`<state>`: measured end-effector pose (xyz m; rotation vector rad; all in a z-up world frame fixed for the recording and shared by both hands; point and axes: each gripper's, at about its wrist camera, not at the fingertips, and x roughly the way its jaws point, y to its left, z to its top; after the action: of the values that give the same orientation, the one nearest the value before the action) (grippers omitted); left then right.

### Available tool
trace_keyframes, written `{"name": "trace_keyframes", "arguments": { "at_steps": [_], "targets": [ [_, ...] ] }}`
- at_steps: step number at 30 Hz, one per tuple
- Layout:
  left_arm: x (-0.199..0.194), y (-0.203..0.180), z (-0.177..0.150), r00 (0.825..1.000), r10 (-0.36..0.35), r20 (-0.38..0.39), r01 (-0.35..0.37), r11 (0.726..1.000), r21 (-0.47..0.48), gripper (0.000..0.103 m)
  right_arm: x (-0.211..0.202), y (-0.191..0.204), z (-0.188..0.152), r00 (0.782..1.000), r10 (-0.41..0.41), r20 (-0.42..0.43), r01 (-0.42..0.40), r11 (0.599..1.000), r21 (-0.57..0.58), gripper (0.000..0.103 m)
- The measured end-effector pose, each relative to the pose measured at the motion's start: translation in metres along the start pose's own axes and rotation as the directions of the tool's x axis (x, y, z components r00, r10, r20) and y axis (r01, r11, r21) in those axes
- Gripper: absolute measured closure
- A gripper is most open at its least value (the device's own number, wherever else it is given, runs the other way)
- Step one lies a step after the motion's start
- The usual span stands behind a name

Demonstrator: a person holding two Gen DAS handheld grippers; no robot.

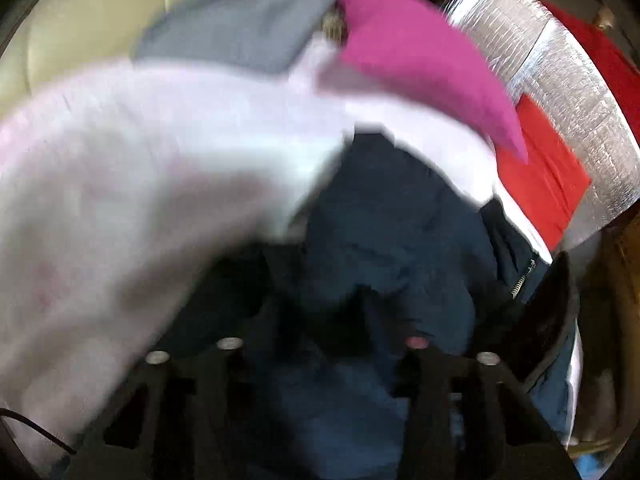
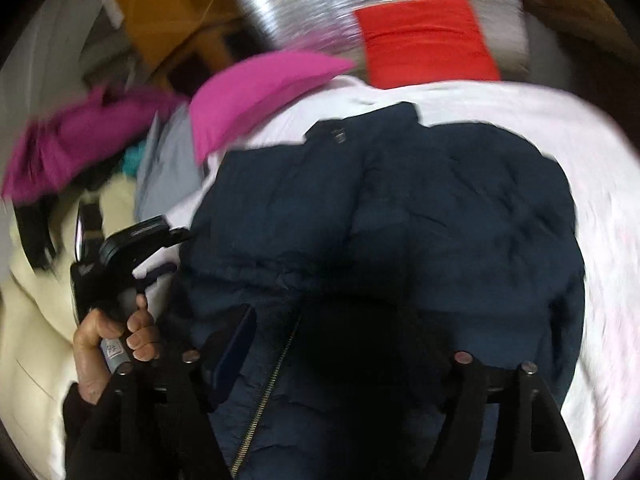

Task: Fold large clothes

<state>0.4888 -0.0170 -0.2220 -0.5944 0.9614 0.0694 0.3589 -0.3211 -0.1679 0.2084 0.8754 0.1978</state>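
A dark navy padded jacket with a metal zip lies spread on a pale pink-white sheet. In the left wrist view, my left gripper hangs low over the jacket's bunched fabric. Its dark fingers blur into the cloth, so their gap cannot be read. My right gripper stands over the jacket's zip side with its jaws wide apart, and one finger pad shows free of the cloth. In the right wrist view, a person's hand grips the left gripper's handle at the jacket's left edge.
A magenta garment and a grey one lie beyond the jacket. A folded red garment rests on a silver foil mat. A cream cushion is at the far left, and wooden furniture stands behind.
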Motion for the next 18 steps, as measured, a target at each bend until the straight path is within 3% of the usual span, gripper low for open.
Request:
{"name": "trace_keyframes", "arguments": {
  "at_steps": [2, 6, 9, 12, 14, 16, 18],
  "targets": [
    [-0.005, 0.0, 0.01, 0.999, -0.044, -0.005, 0.044, 0.999, -0.011, 0.073, 0.009, 0.013, 0.01, 1.0, -0.021, -0.011, 0.02, 0.998, -0.059, 0.02],
    [0.006, 0.005, 0.016, 0.998, -0.034, -0.061, 0.034, 0.999, -0.003, 0.074, 0.035, 0.037, 0.028, 0.996, -0.084, -0.019, 0.078, 0.978, -0.195, 0.016],
    [0.007, 0.005, 0.018, 0.996, -0.032, -0.084, 0.032, 0.999, 0.002, 0.074, 0.066, 0.053, 0.032, 0.984, -0.175, -0.038, 0.154, 0.936, -0.316, 0.016],
    [0.009, 0.009, 0.024, 0.995, -0.04, -0.096, 0.039, 0.999, -0.004, 0.074, 0.083, 0.057, 0.037, 0.976, -0.218, -0.026, 0.196, 0.917, -0.347, 0.016],
    [0.009, 0.012, 0.024, 0.994, -0.045, -0.104, 0.044, 0.999, -0.009, 0.074, 0.083, 0.049, 0.043, 0.978, -0.208, 0.004, 0.201, 0.94, -0.276, 0.017],
    [0.011, 0.011, 0.026, 0.993, -0.043, -0.108, 0.043, 0.999, -0.005, 0.074, 0.075, 0.031, 0.05, 0.99, -0.138, 0.031, 0.141, 0.981, -0.135, 0.017],
    [0.012, 0.011, 0.025, 0.993, -0.042, -0.11, 0.042, 0.999, -0.003, 0.074, 0.065, 0.006, 0.053, 0.993, -0.092, 0.078, 0.091, 0.996, 0.017, 0.017]
  ]
}}
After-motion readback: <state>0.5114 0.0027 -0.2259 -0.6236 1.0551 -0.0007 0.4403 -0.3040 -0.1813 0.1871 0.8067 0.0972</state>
